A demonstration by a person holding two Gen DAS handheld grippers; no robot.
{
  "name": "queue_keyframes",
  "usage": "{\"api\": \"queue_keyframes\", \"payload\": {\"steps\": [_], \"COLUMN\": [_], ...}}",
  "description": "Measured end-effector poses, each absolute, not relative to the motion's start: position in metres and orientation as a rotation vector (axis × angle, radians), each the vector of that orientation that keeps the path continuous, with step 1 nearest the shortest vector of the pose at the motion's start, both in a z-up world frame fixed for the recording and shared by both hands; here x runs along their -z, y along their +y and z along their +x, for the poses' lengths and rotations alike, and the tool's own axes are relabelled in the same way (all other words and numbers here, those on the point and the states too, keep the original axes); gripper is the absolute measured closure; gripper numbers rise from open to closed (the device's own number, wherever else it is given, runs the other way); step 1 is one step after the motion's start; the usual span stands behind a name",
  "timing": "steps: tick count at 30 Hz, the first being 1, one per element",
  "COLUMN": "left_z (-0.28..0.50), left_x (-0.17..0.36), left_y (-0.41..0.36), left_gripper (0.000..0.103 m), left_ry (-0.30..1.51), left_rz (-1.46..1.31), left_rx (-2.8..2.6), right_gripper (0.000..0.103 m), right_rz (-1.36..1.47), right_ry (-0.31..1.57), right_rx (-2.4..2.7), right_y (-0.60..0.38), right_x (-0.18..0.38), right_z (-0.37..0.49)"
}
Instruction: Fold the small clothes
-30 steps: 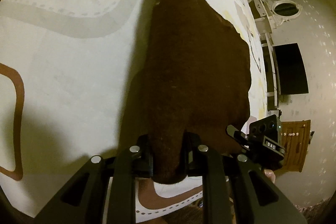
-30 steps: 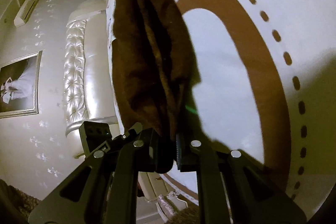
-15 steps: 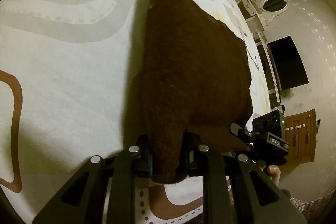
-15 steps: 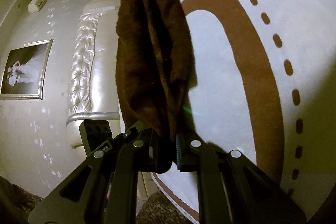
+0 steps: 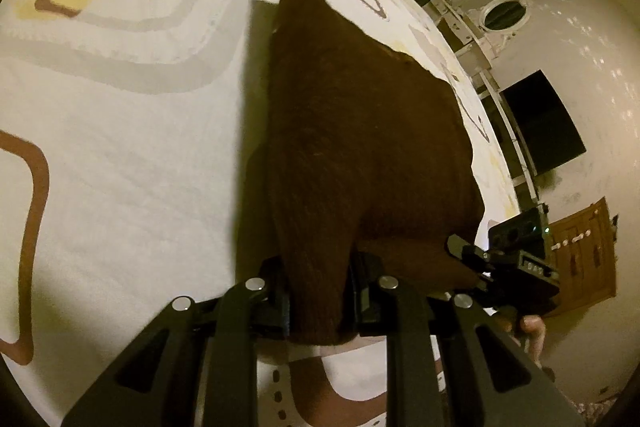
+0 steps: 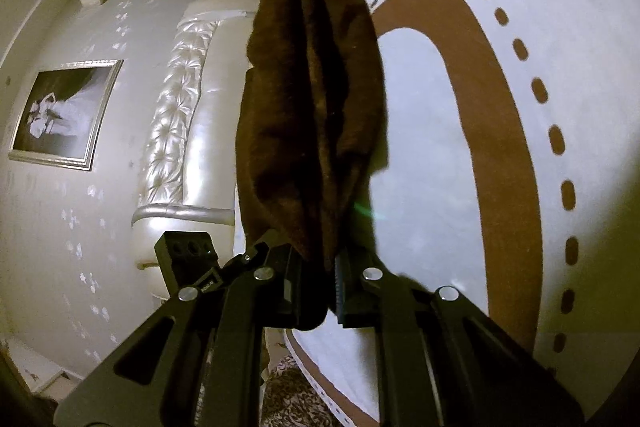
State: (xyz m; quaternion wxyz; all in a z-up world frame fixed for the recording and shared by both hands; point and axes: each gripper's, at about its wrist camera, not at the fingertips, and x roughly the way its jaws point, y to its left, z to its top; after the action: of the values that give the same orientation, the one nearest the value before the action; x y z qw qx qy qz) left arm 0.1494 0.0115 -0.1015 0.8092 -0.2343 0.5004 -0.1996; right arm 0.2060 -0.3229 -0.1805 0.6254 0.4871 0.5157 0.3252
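A dark brown fuzzy garment (image 5: pixel 360 147) hangs stretched between both grippers above a white bed cover (image 5: pixel 120 147) with brown and yellow patterns. My left gripper (image 5: pixel 320 295) is shut on one bunched corner of it. At the lower right of the left wrist view the right gripper (image 5: pixel 500 263) holds the neighbouring corner. In the right wrist view the garment (image 6: pixel 312 99) shows edge-on in several folds, and my right gripper (image 6: pixel 324 283) is shut on its near edge. The left gripper (image 6: pixel 192 259) appears at the lower left there.
The bed cover (image 6: pixel 500 107) fills the right of the right wrist view. A tufted pearl headboard (image 6: pixel 180 115) and a framed picture (image 6: pixel 64 111) lie to the left. A dark screen (image 5: pixel 540 123) and a wooden door (image 5: pixel 580 259) stand beyond the bed's edge.
Both views have rolled slightly. The garment stays gripped at both corners and has drifted a little toward the right in the left wrist view.
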Motion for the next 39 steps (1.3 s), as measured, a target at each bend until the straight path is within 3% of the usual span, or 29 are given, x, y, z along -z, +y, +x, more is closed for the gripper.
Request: {"api": "queue_keyframes", "payload": {"steps": [12, 15, 17, 23, 26, 36, 39], "left_z": [0.143, 0.140, 0.137, 0.129, 0.128, 0.128, 0.126], "left_x": [0.096, 0.093, 0.092, 0.088, 0.088, 0.089, 0.089], "left_y": [0.003, -0.001, -0.004, -0.024, -0.033, -0.038, -0.039], "left_gripper": [0.075, 0.069, 0.059, 0.031, 0.026, 0.023, 0.023], "left_ry": [1.037, 1.031, 1.025, 1.006, 1.000, 0.996, 1.000], "left_rz": [-0.395, -0.362, -0.357, -0.270, -0.236, -0.228, -0.221], "left_rx": [0.402, 0.399, 0.398, 0.413, 0.404, 0.375, 0.367], "right_gripper": [0.092, 0.091, 0.089, 0.077, 0.073, 0.044, 0.041], "right_rz": [1.043, 1.046, 1.072, 1.101, 1.121, 1.154, 1.144], "right_ry": [1.170, 1.159, 1.152, 1.114, 1.099, 1.040, 1.034], "right_rx": [-0.687, -0.690, -0.687, -0.693, -0.695, -0.708, -0.701], "right_y": [-0.317, -0.318, -0.319, -0.324, -0.327, -0.338, -0.338], "right_x": [0.174, 0.173, 0.175, 0.172, 0.172, 0.162, 0.159], "right_z": [0.205, 0.204, 0.202, 0.196, 0.191, 0.179, 0.176]}}
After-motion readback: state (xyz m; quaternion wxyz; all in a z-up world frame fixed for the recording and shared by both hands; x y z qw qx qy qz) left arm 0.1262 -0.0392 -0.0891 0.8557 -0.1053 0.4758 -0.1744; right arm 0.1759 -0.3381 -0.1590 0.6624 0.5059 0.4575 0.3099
